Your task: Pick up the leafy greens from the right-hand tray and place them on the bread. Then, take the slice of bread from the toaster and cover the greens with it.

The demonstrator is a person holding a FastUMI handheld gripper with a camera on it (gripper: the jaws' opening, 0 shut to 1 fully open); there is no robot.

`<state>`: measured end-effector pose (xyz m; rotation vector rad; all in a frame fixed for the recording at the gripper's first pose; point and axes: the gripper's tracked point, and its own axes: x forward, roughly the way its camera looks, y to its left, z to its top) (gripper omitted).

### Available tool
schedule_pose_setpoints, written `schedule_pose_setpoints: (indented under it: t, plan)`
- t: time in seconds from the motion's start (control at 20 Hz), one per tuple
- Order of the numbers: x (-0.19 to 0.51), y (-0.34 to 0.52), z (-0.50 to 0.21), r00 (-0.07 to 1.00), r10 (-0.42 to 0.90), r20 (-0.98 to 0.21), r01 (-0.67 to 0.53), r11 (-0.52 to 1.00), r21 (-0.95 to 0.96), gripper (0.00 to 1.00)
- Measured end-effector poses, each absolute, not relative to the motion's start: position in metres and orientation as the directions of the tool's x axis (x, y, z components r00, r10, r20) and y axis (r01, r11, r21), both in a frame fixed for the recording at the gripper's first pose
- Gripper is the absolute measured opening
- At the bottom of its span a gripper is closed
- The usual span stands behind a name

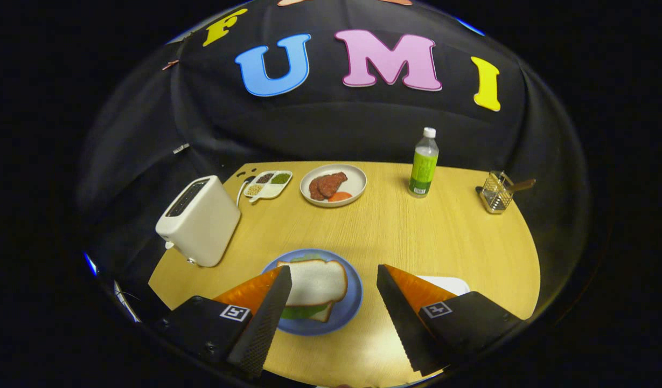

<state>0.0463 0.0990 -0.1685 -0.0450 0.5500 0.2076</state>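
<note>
A blue plate lies on the wooden table just ahead of my fingers. On it rests a slice of bread over leafy greens, with a second slice's edge showing beneath. My gripper stands open above the table with nothing between its fingers; the left finger overlaps the plate's near left side. A white toaster stands to the left of the plate, its slots dark. A white tray peeks out behind the right finger.
Further back stand a plate of meat slices, a small divided dish of seeds, a green-labelled bottle and a wire holder with a utensil. The table's curved edge runs close on the right.
</note>
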Motion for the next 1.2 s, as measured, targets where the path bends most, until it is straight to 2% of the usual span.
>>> schedule_pose_setpoints:
  t: [0.1,0.4,0.6,0.75,0.9,1.2]
  plan:
    - [0.045,0.088,-0.139,0.863,0.194,-0.467,-0.215,0.977,0.008,0.99]
    - [0.033,0.031,-0.072,0.959,0.126,-0.254,-0.133,0.991,-0.012,0.99]
    - [0.015,-0.002,-0.043,0.981,0.074,-0.179,-0.078,0.997,-0.017,0.99]
    - [0.011,-0.025,-0.04,0.988,0.036,-0.151,-0.034,0.999,0.012,0.99]
    - [0.008,-0.044,-0.053,0.982,-0.004,-0.187,0.011,0.999,0.033,0.99]
    - [0.013,-0.046,-0.061,0.976,-0.009,-0.219,0.017,0.999,0.034,0.99]
